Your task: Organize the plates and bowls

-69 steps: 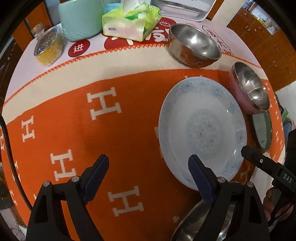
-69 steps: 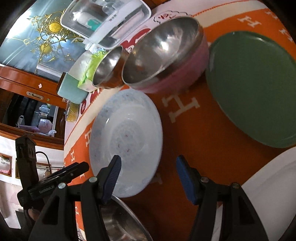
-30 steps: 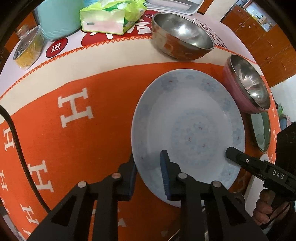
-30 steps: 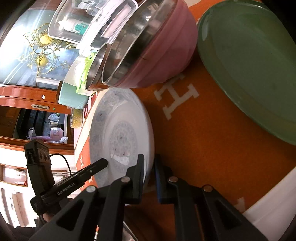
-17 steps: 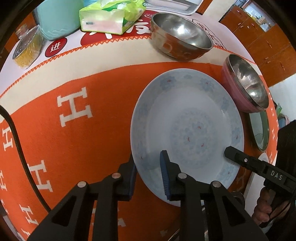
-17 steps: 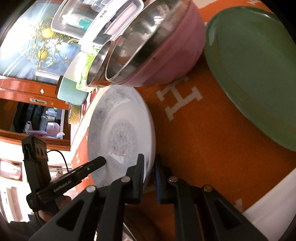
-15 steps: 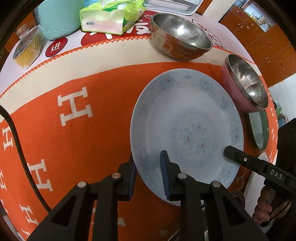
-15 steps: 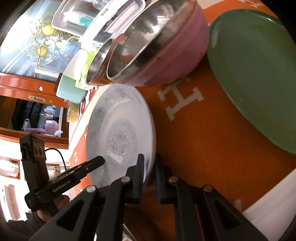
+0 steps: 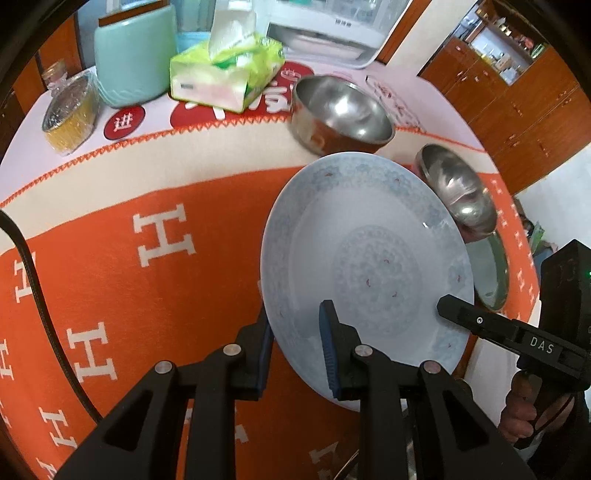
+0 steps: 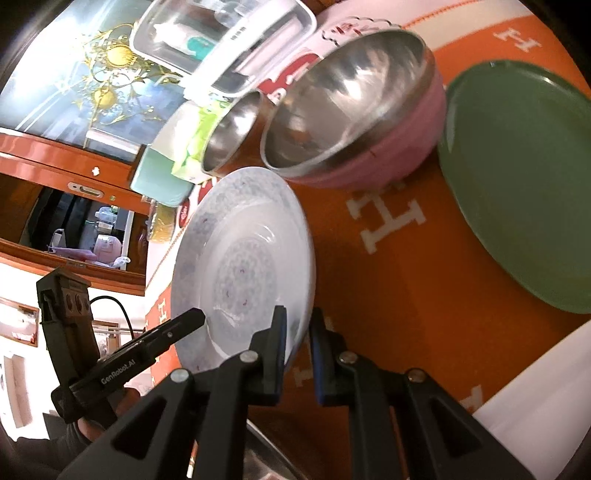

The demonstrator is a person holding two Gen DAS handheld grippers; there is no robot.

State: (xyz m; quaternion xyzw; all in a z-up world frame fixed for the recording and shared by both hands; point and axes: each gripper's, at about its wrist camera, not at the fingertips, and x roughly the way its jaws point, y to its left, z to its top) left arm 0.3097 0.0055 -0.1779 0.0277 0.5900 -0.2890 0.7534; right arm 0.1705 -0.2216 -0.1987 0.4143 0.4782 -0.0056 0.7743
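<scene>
A pale blue patterned plate (image 9: 373, 254) hangs tilted above the orange cloth. My left gripper (image 9: 295, 332) is shut on its near left rim. My right gripper (image 10: 297, 332) is shut on the opposite rim of the same plate (image 10: 243, 273), and it also shows at the plate's right edge in the left wrist view. A pink bowl with a steel lining (image 10: 354, 114) stands beyond the plate, next to a green plate (image 10: 524, 177). A brown steel bowl (image 9: 340, 110) sits further back. The rim of another steel bowl (image 10: 269, 461) shows under my right gripper.
An orange cloth with white H letters (image 9: 129, 266) covers the table. At the back stand a tissue pack (image 9: 225, 77), a mint green container (image 9: 133, 62), a glass jar (image 9: 68, 114) and a white lidded box (image 9: 332, 29). Wooden cabinets line the right wall.
Both grippers went from open to shut on the plate's rims. The plate has risen off the cloth and tilted, and now hides part of the pink bowl.
</scene>
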